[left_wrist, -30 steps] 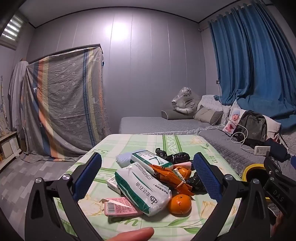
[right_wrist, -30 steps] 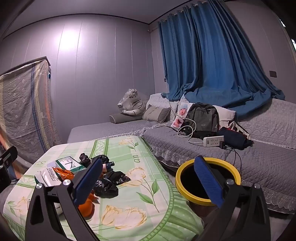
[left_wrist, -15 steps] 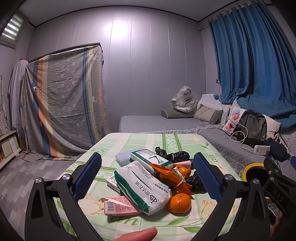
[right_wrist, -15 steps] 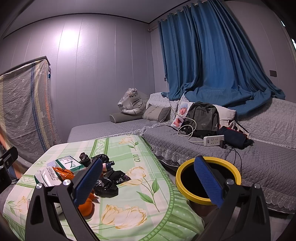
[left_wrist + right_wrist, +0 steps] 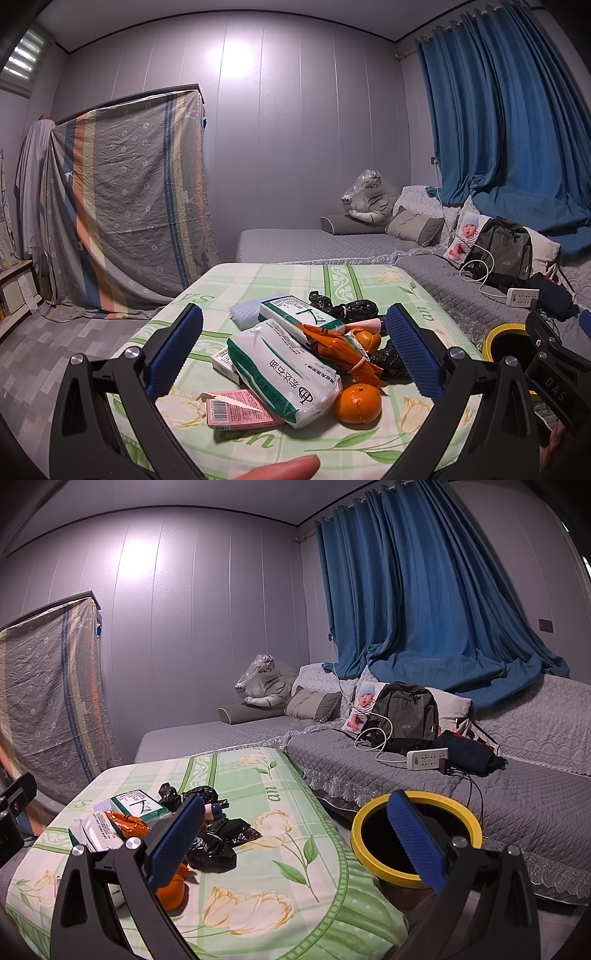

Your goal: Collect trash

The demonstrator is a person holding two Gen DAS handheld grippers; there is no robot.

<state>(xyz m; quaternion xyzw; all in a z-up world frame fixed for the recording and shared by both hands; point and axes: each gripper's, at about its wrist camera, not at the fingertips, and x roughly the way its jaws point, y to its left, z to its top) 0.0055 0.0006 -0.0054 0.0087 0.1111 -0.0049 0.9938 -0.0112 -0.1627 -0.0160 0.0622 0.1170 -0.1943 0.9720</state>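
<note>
**A:** So where's the trash at? It's all heaped mid-table on the green floral tablecloth (image 5: 369, 284): a white-and-green soft tissue pack (image 5: 284, 373) lies across the middle of the heap, with a flat pink cardboard box (image 5: 236, 410) just in front of it, a round orange mandarin (image 5: 357, 403) touching its near right corner, a crumpled orange foil wrapper (image 5: 340, 350) on its right side, and scrunched black plastic bags (image 5: 356, 308) behind that.

**B:** Anything changed in the last second?

**A:** Barely. Compared with a second ago the heap sits in the same spot and nothing's been lifted. The left gripper (image 5: 293, 352) has maybe crept a touch closer, jaws spread wide with nothing between them, framing the tissue pack. The right gripper (image 5: 295, 840) hasn't shifted, also gaping and empty. My read: we're right at the start, lining up the first grab.

**B:** And the bin?

**A:** The yellow-rimmed round bin (image 5: 415, 836) is on the floor, off the table's right edge from the tissue pack, between the table and the grey quilted sofa (image 5: 517, 805). Its mouth looks clear.

**B:** Obstacles?

**A:** The stuff overlaps, so grabbing the tissue pack could drag the wrapper or roll the mandarin. There's also a fingertip (image 5: 284, 470) poking in at the near edge of the left view.
</note>
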